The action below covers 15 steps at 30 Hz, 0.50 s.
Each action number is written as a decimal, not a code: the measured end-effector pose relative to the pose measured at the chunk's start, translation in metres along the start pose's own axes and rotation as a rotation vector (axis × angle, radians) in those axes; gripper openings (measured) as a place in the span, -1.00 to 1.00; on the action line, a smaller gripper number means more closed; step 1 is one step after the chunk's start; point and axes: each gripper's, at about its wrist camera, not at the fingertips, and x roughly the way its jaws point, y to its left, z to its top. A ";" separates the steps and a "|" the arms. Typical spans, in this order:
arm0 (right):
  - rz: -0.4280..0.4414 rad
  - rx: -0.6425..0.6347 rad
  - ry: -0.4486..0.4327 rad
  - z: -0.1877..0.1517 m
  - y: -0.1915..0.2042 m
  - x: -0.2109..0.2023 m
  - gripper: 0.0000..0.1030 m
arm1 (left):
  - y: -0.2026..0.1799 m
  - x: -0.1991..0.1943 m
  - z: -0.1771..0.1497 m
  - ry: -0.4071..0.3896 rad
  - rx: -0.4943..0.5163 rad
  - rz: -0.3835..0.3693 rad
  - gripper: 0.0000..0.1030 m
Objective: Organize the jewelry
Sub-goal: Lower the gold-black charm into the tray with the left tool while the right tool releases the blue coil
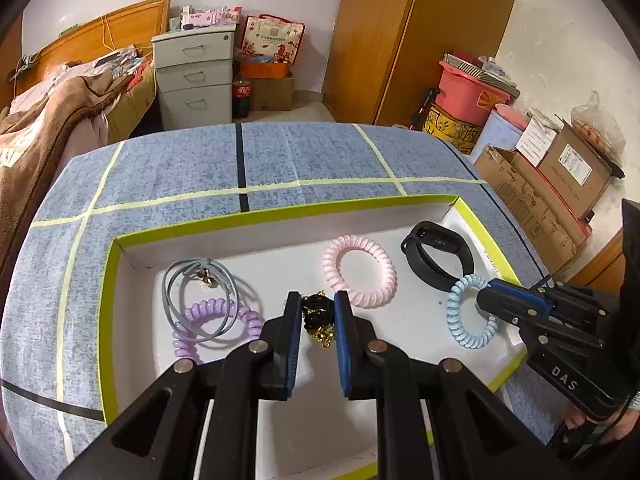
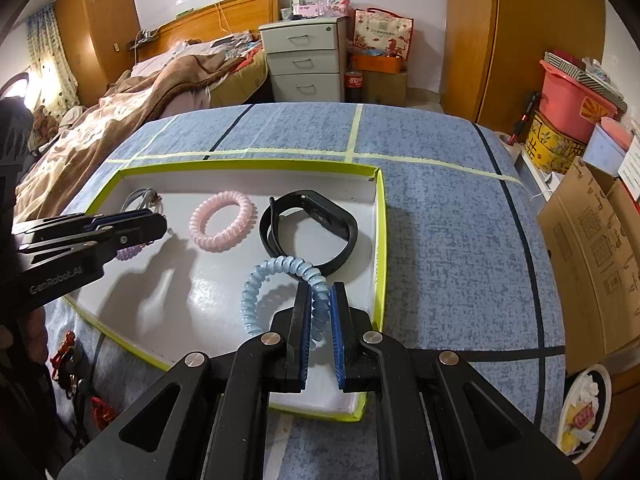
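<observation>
Right gripper [image 2: 320, 308] pinches my blue coil tie [image 2: 276, 280] over the tray's [image 2: 380, 240] right edge, loop running left-forward | left gripper [image 1: 318, 316] nearly closed around black-and-gold chain [image 1: 318, 322], which I judge held, near tray centre | chain mostly hidden by fingers; purple coil [image 1: 208, 316] partly under grey cord [image 1: 200, 300]

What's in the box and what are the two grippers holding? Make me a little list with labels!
box: white tray with yellow-green rim on the blue table
left gripper: shut on black and gold chain
right gripper: shut on blue coil tie
pink coil tie: lying free in the middle
black wristband: far right corner
purple coil tie: left, under the grey hair ties
</observation>
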 end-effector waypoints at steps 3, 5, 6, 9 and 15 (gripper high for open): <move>0.002 -0.012 0.007 -0.002 0.002 0.000 -0.81 | 0.002 0.002 0.000 0.006 -0.011 0.003 -0.67; 0.004 -0.012 0.014 -0.003 0.002 0.000 -0.81 | 0.002 0.003 0.000 0.009 -0.015 -0.001 -0.67; 0.002 -0.012 0.015 -0.003 0.002 0.000 -0.81 | 0.002 0.005 0.000 0.015 -0.013 0.000 -0.67; -0.004 -0.011 0.014 -0.003 0.002 -0.001 -0.81 | 0.003 0.007 0.000 0.021 -0.018 0.010 -0.67; -0.016 -0.023 0.020 -0.002 0.003 0.001 -0.81 | 0.004 0.009 0.000 0.025 -0.022 0.008 -0.67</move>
